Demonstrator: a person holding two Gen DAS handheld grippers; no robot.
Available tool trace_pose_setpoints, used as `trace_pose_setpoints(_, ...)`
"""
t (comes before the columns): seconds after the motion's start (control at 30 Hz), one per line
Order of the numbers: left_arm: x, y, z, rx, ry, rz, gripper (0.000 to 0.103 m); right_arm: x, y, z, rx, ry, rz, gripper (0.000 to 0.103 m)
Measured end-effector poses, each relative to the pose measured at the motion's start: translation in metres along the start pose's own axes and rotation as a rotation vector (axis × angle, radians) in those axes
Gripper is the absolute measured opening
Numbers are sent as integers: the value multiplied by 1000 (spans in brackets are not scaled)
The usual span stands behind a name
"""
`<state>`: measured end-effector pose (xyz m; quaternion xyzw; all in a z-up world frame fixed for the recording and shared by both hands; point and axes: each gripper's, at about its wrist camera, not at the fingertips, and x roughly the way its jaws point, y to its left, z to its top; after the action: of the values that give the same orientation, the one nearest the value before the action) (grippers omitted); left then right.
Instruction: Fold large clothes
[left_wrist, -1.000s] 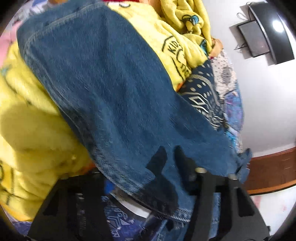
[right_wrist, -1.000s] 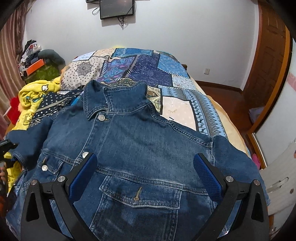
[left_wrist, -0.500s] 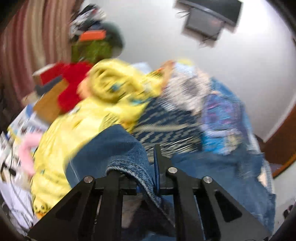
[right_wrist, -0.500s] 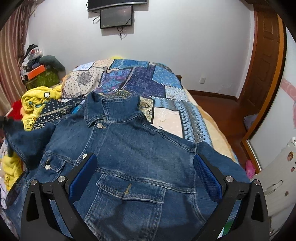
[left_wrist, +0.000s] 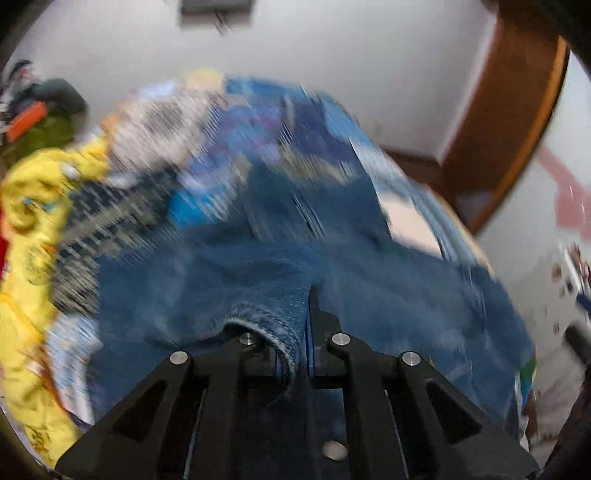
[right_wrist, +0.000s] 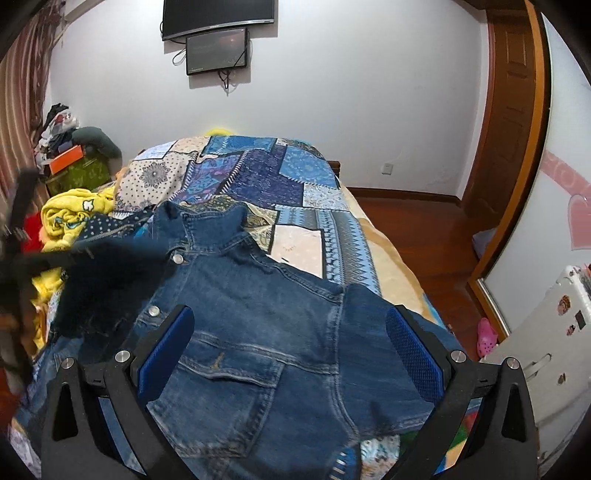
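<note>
The denim jacket (right_wrist: 258, 332) lies front side up on the bed (right_wrist: 388, 258), collar toward the far wall and hem toward the cameras. It rests on a patchwork bedspread (right_wrist: 266, 173) in blue, white and beige panels. Metal snap buttons run down the placket, and a chest pocket sits near the middle of the right wrist view.

The left hand-held gripper (left_wrist: 295, 332) is pressed together on the frayed cuff of the jacket's sleeve (left_wrist: 269, 321). The denim edge is pinched between the two black fingers, and the sleeve fabric arches up and away from them toward the jacket body. The left wrist view is heavily motion-blurred, so finer detail of the cloth beyond the cuff cannot be made out. In the right wrist view the raised sleeve appears as a dark blurred mass (right_wrist: 110, 280) over the jacket's left front panel.

The right hand-held gripper (right_wrist: 291, 354) is spread wide. Its blue pads (right_wrist: 166, 354) stand apart above the lower half of the jacket, with nothing between them; whether they touch the cloth cannot be told.

A yellow printed garment (right_wrist: 70, 218) is bunched at the left edge of the bed, beside the jacket. A wall-mounted television (right_wrist: 218, 16) with a smaller screen (right_wrist: 216, 50) below it hangs on the far wall. A wooden door (right_wrist: 513, 122) stands at the right.
</note>
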<state>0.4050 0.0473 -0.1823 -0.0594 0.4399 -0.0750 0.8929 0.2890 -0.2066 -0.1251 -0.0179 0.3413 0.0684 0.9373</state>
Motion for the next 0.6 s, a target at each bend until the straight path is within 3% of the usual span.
trace_pose_setpoints(0.1, 24, -22, -24, 33, 99, -11, 8, 0, -5, -6, -8, 20, 6, 103)
trace_pose_setpoints(0.2, 32, -35, -48, 73, 147, 17, 18, 1, -7, -10, -20, 43, 11, 103)
trace_pose_setpoints(0.27, 32, -35, -55, 66, 176, -10, 39, 2, -6, -12, -29, 54, 19, 103)
trace_pose_setpoints(0.3, 33, -36, -54, 64, 179, -20, 45, 2, -5, -12, -35, 58, 25, 103)
trace_pose_setpoints(0.37, 22, -35, -55, 69, 171, -34, 62, 2, 1, -12, -49, 61, 36, 103)
trace_pose_setpoints(0.6, -36, -2, -48, 67, 52, 77, 75, 1, 38, 9, -122, 29, 119, 103)
